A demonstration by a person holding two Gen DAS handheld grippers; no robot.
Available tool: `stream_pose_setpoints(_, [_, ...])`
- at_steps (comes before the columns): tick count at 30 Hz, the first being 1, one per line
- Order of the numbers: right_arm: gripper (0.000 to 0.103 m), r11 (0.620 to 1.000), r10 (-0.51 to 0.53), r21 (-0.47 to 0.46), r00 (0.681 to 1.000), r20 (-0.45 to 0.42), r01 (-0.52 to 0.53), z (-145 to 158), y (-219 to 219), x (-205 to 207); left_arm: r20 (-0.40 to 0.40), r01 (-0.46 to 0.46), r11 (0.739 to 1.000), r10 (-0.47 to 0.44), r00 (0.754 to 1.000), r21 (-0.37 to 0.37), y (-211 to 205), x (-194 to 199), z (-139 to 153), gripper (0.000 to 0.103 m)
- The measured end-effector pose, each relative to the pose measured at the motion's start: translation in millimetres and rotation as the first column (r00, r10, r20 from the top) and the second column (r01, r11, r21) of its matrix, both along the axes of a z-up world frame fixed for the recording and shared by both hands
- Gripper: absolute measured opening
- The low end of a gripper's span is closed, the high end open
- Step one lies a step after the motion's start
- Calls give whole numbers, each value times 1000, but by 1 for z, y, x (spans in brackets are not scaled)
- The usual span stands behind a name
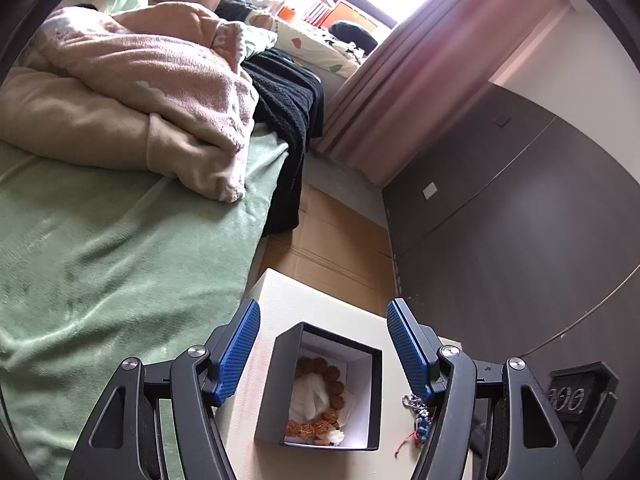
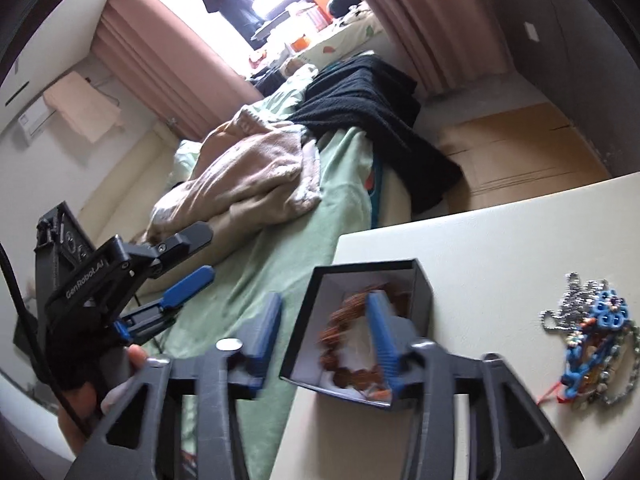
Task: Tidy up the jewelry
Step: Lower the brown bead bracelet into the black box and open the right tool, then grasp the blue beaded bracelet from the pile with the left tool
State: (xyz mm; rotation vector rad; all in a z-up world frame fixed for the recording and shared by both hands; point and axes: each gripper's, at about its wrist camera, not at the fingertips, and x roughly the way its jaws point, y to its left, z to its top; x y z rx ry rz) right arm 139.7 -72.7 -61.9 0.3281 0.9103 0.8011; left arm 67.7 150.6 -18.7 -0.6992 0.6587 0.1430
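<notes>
Small black square cardboard box (image 1: 320,384) with white lining sat on the cream surface (image 1: 304,300), a brown beaded bracelet (image 1: 334,390) coiled inside on white padding. Left gripper (image 1: 322,328) hovered over the box, jaws spread wide, holding nothing. Right gripper (image 2: 324,316) blurred, jaws spread, one finger above the box interior. Tangled pile of silver chains and blue beaded jewelry (image 2: 592,328) lay right of the box. Green-sheeted bed (image 1: 100,240) stood left.

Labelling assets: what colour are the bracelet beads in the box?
Reddish-brown beads, in the box; clearest in the left wrist view.
</notes>
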Motion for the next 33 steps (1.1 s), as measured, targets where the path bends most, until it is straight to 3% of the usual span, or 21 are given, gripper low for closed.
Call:
stream_pose_setpoints(9, [54, 989, -143, -19, 990, 18, 143, 19, -65, -8, -20, 69, 997, -69, 997, 36, -31, 4, 0, 67])
stream_pose_setpoints(10, [57, 987, -159, -18, 987, 18, 160, 22, -72, -7, -20, 83, 996, -82, 996, 43, -38, 5, 1, 67])
stream_pose_setpoints(12, [75, 977, -210, -23, 977, 26, 211, 27, -91, -11, -20, 101, 993, -100, 995, 53, -49, 6, 2, 67])
stream_pose_setpoints(14, [79, 967, -252, -31, 967, 37, 253, 31, -108, -14, -21, 118, 991, -117, 993, 59, -61, 8, 2, 67])
stream_pose_setpoints(20, [79, 942, -333, -60, 942, -25, 332, 24, -147, -17, -26, 177, 982, -176, 984, 71, -100, 15, 0, 67])
stream_pose_setpoints(33, [77, 861, -508, -123, 842, -183, 493, -14, -223, -18, -76, 351, 927, -344, 936, 127, -196, 39, -21, 67])
